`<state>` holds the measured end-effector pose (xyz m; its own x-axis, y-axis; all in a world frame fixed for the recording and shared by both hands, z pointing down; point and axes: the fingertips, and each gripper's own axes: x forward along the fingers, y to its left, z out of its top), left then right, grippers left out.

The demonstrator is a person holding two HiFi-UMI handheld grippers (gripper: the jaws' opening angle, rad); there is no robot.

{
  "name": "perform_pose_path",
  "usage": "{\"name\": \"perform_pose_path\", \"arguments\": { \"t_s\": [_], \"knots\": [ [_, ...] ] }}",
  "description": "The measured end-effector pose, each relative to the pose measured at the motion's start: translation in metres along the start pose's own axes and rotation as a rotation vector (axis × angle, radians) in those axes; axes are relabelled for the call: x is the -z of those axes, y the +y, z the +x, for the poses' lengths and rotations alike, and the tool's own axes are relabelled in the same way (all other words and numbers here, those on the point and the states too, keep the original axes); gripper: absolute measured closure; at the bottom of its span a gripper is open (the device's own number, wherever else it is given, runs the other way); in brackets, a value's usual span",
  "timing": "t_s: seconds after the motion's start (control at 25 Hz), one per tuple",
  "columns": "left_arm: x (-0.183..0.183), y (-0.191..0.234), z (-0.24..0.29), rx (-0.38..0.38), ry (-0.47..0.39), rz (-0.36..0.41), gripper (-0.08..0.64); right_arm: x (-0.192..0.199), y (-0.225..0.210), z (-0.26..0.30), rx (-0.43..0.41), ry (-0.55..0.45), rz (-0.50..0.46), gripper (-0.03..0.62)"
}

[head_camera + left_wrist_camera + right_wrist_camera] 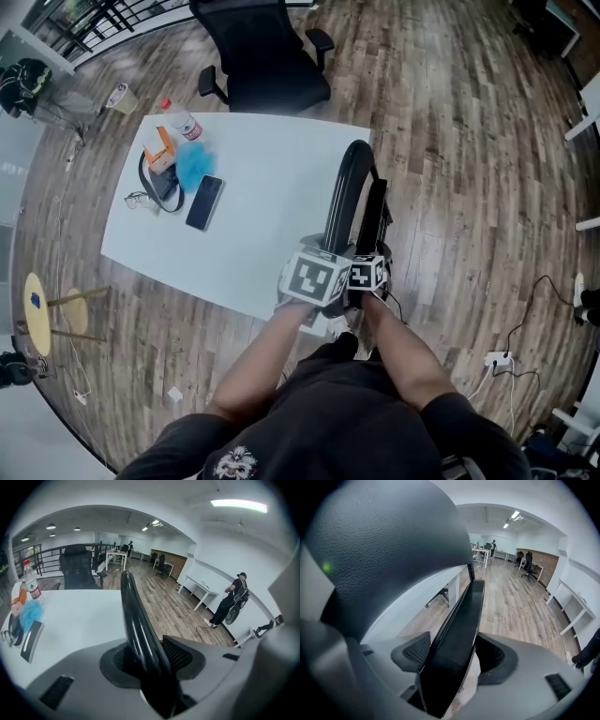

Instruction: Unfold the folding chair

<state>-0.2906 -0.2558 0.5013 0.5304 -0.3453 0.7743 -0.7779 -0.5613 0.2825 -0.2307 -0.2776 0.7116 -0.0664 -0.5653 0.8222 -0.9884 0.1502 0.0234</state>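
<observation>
The folded black folding chair (pixel 349 192) stands upright on the wood floor against the right edge of the white table (pixel 272 169). My left gripper (pixel 323 262) is at its near top, closed on the curved glossy black rim (pixel 133 616) that runs up between the jaws (pixel 145 660). Beside it, touching cube to cube, my right gripper (pixel 370 267) holds the flat black panel (pixel 471 606), which passes edge-on between its pads (pixel 454 660). In the right gripper view, a large grey textured surface fills the upper left.
On the table lie a phone (pixel 204 202), a blue puff (pixel 195 164), an orange box and a bottle (pixel 180 120). A black office chair (pixel 267 56) stands behind it. Cables and a power strip (pixel 497 361) lie on the floor at right. A person (pixel 229 604) stands far off.
</observation>
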Motion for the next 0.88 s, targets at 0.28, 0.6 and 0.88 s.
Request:
{"name": "perform_pose_path", "arguments": {
  "t_s": [0.28,0.6,0.88],
  "knots": [
    [-0.003,0.001,-0.003,-0.017,-0.017,-0.041,0.426,-0.007,0.002,-0.011,-0.027,0.012,-0.008,0.302],
    [-0.003,-0.001,-0.003,-0.002,-0.017,-0.049,0.430,0.000,-0.020,-0.020,-0.072,0.002,0.003,0.304],
    [-0.009,-0.026,0.005,0.002,-0.027,-0.038,0.426,0.019,-0.069,-0.031,-0.110,-0.029,0.061,0.303]
  ]
}}
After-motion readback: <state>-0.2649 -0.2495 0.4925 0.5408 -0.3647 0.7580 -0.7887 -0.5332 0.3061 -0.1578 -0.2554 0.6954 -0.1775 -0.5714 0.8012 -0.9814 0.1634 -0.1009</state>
